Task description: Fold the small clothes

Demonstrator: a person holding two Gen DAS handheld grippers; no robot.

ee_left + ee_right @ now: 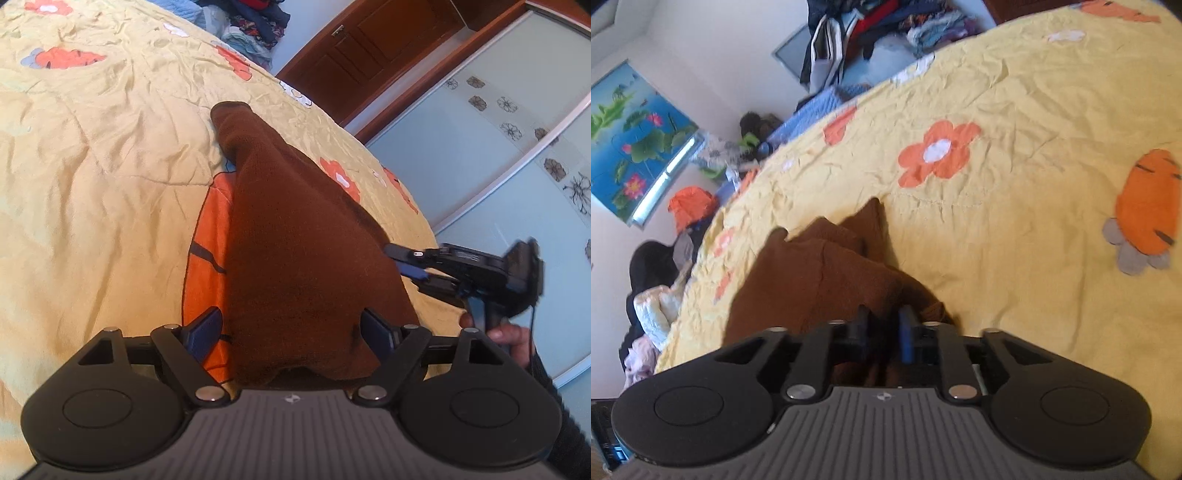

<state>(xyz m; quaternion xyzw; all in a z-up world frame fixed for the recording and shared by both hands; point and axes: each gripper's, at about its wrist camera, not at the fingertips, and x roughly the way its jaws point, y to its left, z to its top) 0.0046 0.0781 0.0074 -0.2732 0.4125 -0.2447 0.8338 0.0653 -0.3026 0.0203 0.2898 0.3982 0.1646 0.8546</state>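
The brown garment (pixel 295 236) runs lengthwise away from the left gripper (pixel 295 328), whose wide jaws straddle its near end, while the right gripper (pixel 884 328), jaws narrow around a fold, works its side edge.

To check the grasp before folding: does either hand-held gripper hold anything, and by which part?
The left hand-held gripper is open and holds nothing. The right hand-held gripper has the side edge of the brown cloth between its fingers; whether it pinches cannot be told.

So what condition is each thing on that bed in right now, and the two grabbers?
Brown garment: lying lengthwise on the bed, rumpled, not yet neatly folded.
Yellow quilt: spread out, wrinkled.
Left gripper: open, fingers either side of the garment's near end.
Right gripper: jaws narrowed at the garment's edge; grip unclear.
Wooden door: closed.
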